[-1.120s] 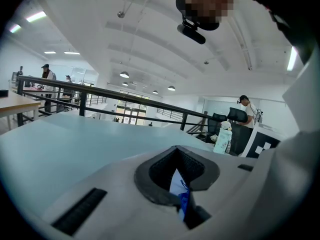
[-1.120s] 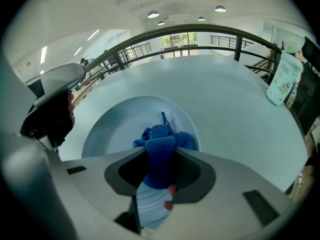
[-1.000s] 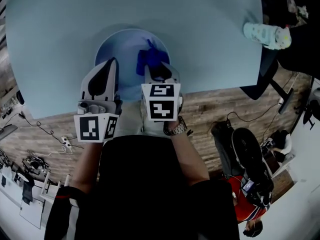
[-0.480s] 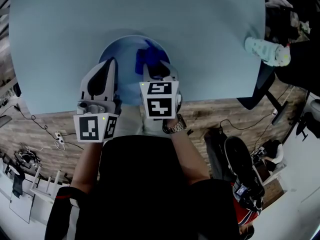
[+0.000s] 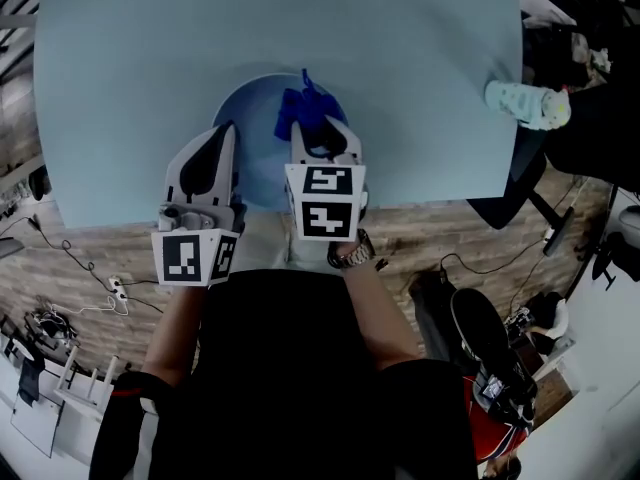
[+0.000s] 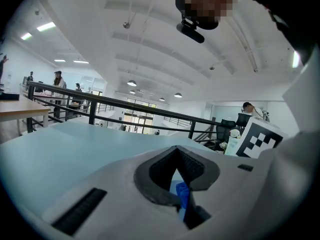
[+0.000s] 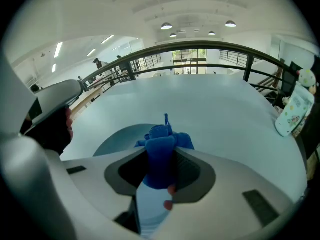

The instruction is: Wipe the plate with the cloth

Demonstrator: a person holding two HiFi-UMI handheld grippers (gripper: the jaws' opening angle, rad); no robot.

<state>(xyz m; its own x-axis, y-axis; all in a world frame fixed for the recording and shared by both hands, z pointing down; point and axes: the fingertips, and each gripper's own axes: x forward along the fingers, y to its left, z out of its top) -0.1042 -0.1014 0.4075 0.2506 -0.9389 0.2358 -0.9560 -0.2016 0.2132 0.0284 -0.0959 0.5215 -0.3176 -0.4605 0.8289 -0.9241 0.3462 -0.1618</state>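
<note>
A pale blue round plate (image 5: pixel 255 118) lies on the light blue table (image 5: pixel 140 58) near its front edge. A deep blue cloth (image 5: pixel 303 108) is bunched on the plate's far right part. My right gripper (image 5: pixel 322 130) is shut on the cloth (image 7: pixel 161 151), which sticks out past the jaw tips over the plate (image 7: pixel 117 134). My left gripper (image 5: pixel 222 133) is over the plate's left rim. Its jaws (image 6: pixel 176 170) meet at the tip, with a pale sliver of plate between the pads and a bit of cloth (image 6: pixel 182 194) beyond.
A white patterned pouch (image 5: pixel 527 101) stands at the table's right edge (image 7: pixel 294 109). The person's body and forearms fill the view below the table's front edge. Wooden floor, cables and office chairs lie beyond the table. A dark railing runs behind its far side.
My right gripper has pushed the cloth a little farther across the plate, toward its far rim. The left gripper has stayed at the plate's left rim.
</note>
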